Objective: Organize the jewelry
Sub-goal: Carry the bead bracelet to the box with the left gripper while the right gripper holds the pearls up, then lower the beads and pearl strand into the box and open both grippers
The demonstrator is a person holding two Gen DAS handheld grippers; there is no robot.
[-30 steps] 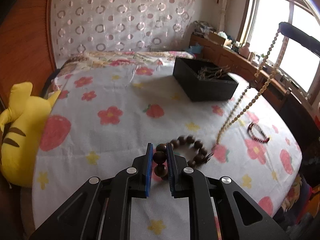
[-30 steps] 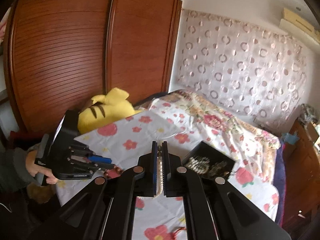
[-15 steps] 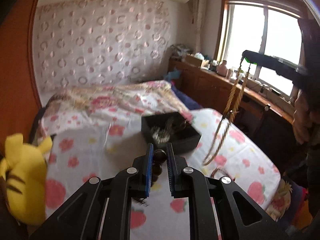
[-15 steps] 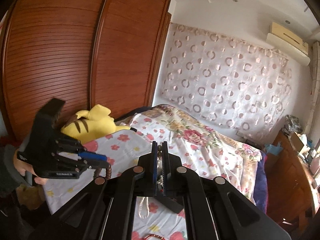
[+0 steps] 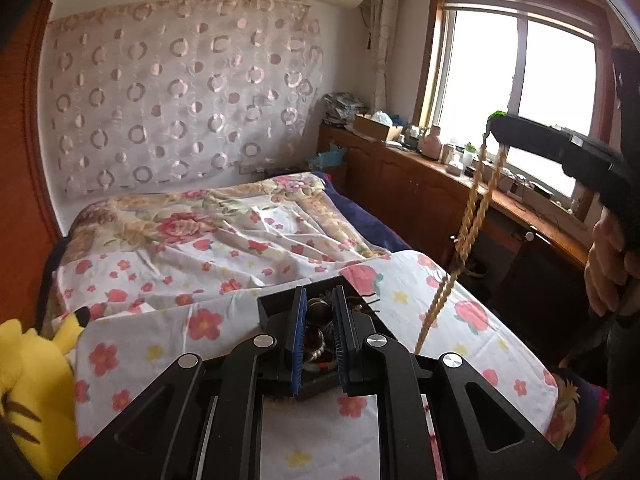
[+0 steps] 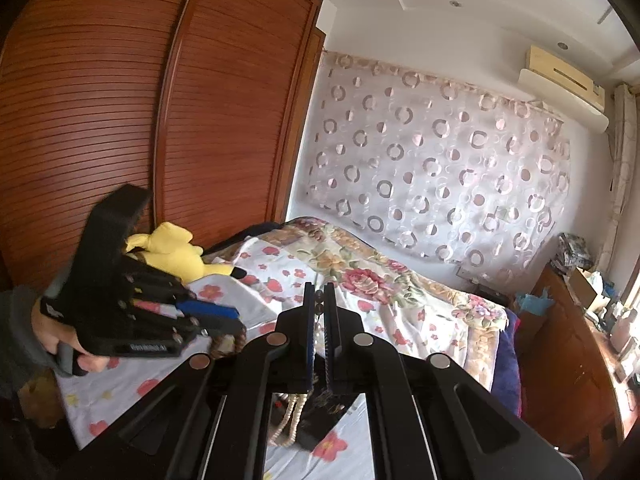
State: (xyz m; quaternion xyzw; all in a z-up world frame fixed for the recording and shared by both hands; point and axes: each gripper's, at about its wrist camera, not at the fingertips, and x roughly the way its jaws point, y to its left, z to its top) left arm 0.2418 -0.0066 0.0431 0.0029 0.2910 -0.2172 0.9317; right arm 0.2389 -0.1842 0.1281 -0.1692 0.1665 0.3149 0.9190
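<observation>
My left gripper point(image 5: 318, 300) is shut on a dark brown bead bracelet point(image 5: 316, 312) and holds it in the air, right above the black jewelry box point(image 5: 276, 308) on the bed. My right gripper point(image 6: 319, 296) is shut on a long cream bead necklace point(image 6: 294, 420), which hangs down in a loop toward the box. In the left wrist view the necklace point(image 5: 476, 208) dangles from the right gripper point(image 5: 496, 124) at the upper right. In the right wrist view the left gripper point(image 6: 234, 322) is at the left with the bracelet point(image 6: 228, 342) hanging from it.
The bed has a white sheet with red flowers point(image 5: 224, 264). A yellow plush toy point(image 5: 28, 380) lies at its left edge. A wooden wardrobe point(image 6: 120, 120) stands on the left. A wooden cabinet with clutter point(image 5: 432, 160) runs under the window on the right.
Both grippers have risen from the bed with their beads. The left gripper has carried the bracelet forward to above the black box. The necklace now hangs fully off the sheet.
</observation>
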